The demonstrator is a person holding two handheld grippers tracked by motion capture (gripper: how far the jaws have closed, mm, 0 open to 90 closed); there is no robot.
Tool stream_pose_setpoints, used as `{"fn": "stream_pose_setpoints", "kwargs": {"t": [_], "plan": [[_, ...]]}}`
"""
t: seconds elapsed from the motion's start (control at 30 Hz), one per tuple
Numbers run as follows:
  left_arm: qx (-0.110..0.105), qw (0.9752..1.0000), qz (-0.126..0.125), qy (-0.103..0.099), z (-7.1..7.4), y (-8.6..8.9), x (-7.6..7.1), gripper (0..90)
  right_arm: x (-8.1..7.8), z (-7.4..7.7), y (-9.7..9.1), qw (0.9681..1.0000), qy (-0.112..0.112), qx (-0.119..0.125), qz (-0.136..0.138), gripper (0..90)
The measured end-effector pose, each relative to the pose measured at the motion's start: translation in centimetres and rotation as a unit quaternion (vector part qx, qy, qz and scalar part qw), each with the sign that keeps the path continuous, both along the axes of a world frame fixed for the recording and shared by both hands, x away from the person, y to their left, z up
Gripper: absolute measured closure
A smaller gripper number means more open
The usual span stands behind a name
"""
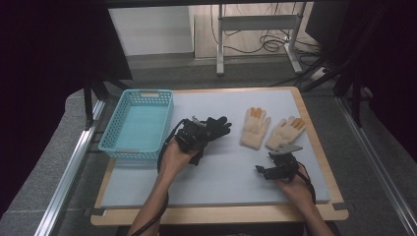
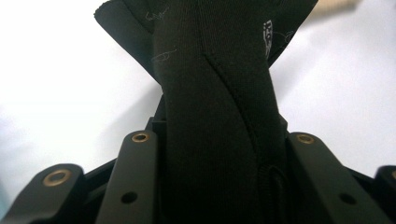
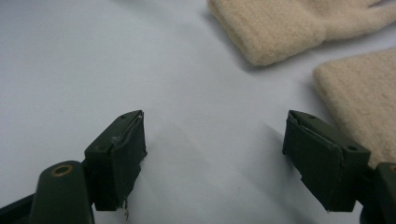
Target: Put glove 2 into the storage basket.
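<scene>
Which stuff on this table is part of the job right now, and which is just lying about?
In use:
black glove, clamped in the left tool
blue basket beside it, probably

Lying about:
two cream gloves
right tool, open, holding nothing

Off to the sides of the table

A blue basket (image 1: 136, 124) sits left of centre; two cream gloves (image 1: 255, 128) (image 1: 285, 132) lie side by side right of centre on the table (image 1: 221, 172).

Matt black knit glove (image 2: 215, 116), fuzzy cream wool gloves (image 3: 280, 28), perforated turquoise plastic basket (image 1: 115, 129)
</scene>
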State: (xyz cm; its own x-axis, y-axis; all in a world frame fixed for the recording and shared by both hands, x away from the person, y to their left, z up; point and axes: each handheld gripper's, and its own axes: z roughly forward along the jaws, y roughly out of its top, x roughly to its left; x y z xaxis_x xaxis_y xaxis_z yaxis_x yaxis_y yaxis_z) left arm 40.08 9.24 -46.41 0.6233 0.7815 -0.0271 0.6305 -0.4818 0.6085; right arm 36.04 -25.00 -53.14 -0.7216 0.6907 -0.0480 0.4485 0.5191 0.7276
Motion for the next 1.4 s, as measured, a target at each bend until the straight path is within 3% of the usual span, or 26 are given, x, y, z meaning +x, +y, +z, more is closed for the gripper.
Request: {"fn": "stream_pose_setpoints", "kwargs": {"t": [0.33, 0.53, 0.73, 0.93, 1.2, 1.4], "plan": [[0.002, 0.9986, 0.051, -0.014, 4.3, 3.8, 1.5, 60.5, 0.0, 0.0, 0.0, 1.0000, -0.001, 0.000, 0.000, 20.9], [0.009, 0.9955, 0.092, -0.020, 6.2, 7.1, 2.1, 59.4, 0.0, 0.0, 0.0, 1.0000, -0.001, 0.000, 0.000, 20.9], [0.011, 0.9898, 0.141, -0.018, 6.9, 10.8, 2.5, 58.8, 0.0, 0.0, 0.0, 1.0000, -0.001, 0.000, 0.000, 20.9], [0.006, 0.9822, 0.188, 0.000, 6.4, 14.5, 3.0, 58.9, 0.0, 0.0, 0.0, 1.0000, -0.001, 0.000, 0.001, 20.9], [0.012, 0.9697, 0.242, 0.034, 4.0, 19.0, 4.2, 59.3, 0.0, 0.0, 0.0, 1.0000, -0.001, 0.000, 0.000, 20.9], [0.031, 0.9610, 0.268, 0.062, 1.6, 20.9, 5.3, 58.8, 0.0, 0.0, 0.0, 1.0000, -0.001, 0.000, 0.001, 20.9]]}}
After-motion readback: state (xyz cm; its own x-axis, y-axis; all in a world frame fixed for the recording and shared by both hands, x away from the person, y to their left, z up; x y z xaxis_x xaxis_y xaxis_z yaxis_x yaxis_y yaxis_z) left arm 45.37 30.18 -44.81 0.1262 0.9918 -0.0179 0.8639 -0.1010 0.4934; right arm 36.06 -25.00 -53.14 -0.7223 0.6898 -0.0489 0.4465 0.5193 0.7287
